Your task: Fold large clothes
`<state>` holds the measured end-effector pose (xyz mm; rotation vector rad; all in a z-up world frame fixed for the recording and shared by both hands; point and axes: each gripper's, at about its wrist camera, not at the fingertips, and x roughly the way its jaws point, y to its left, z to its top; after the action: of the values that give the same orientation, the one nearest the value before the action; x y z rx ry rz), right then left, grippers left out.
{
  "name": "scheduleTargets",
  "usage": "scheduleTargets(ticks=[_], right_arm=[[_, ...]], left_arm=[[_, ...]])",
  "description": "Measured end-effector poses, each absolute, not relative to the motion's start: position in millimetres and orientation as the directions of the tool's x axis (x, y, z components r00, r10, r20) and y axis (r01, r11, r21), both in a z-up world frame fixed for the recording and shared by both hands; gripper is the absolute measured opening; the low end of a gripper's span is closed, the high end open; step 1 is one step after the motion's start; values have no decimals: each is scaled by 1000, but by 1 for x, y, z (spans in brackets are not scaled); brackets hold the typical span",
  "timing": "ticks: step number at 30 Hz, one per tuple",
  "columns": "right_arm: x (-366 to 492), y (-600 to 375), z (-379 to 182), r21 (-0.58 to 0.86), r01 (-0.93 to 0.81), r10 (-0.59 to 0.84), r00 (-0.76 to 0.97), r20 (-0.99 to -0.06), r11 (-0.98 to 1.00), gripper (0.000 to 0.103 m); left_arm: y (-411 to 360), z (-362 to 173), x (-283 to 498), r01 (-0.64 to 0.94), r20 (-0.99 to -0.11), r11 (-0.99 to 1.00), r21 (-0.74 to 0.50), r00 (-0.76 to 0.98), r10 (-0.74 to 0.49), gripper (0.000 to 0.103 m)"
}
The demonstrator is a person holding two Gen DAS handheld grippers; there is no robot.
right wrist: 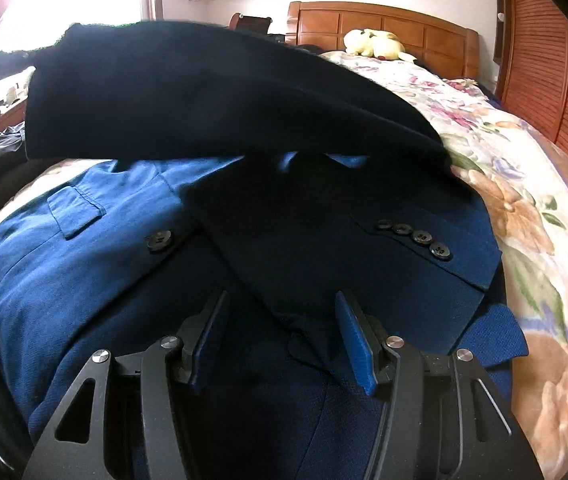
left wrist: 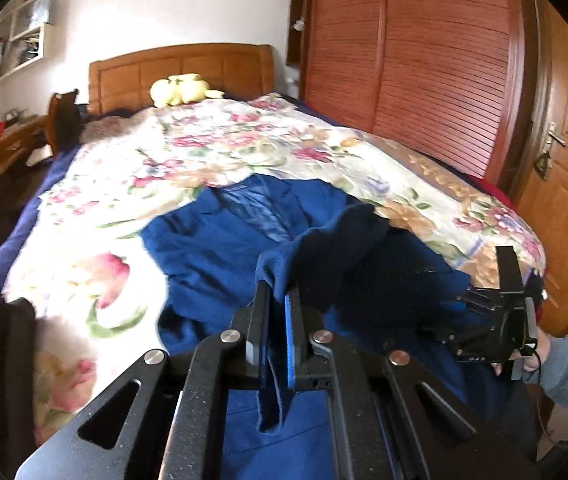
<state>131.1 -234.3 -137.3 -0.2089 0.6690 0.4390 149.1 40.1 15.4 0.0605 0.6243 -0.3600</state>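
The left gripper is clamped narrow on a fold of the blue jacket, lifting that edge so the cloth drapes up and over toward the right side of the bed. The right gripper stands wide apart just above the jacket, holding nothing; in the left wrist view it sits at the jacket's right edge. The jacket lies on the floral bedspread at the foot end of the bed, front up, with a flap pocket, one large button and a sleeve cuff carrying four small buttons. Beyond the jacket, a yellow plush toy rests against the wooden headboard. A louvered wardrobe stands to the right of the bed.
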Motion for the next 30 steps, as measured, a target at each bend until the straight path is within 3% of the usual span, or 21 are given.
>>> scheduleTargets(ticks=[3, 10, 16, 20, 30], right_arm=[[131, -234, -137, -48, -457, 325, 698, -638, 888, 57], [131, -235, -138, -48, -456, 325, 700, -636, 889, 57], [124, -240, -123, -36, -429, 312, 710, -631, 903, 57], [115, -251, -113, -7, -409, 311, 704, -638, 912, 57], [73, -264, -108, -78, -361, 227, 724, -651, 929, 57]], left_arm=[[39, 4, 138, 358, -603, 933, -18, 741, -296, 7], [12, -41, 104, 430, -687, 900, -65, 635, -353, 7], [-1, -55, 86, 426, -703, 896, -127, 599, -384, 7], [-10, -56, 74, 443, -721, 889, -112, 580, -379, 14], [38, -60, 62, 292, -736, 955, -51, 636, -234, 22]])
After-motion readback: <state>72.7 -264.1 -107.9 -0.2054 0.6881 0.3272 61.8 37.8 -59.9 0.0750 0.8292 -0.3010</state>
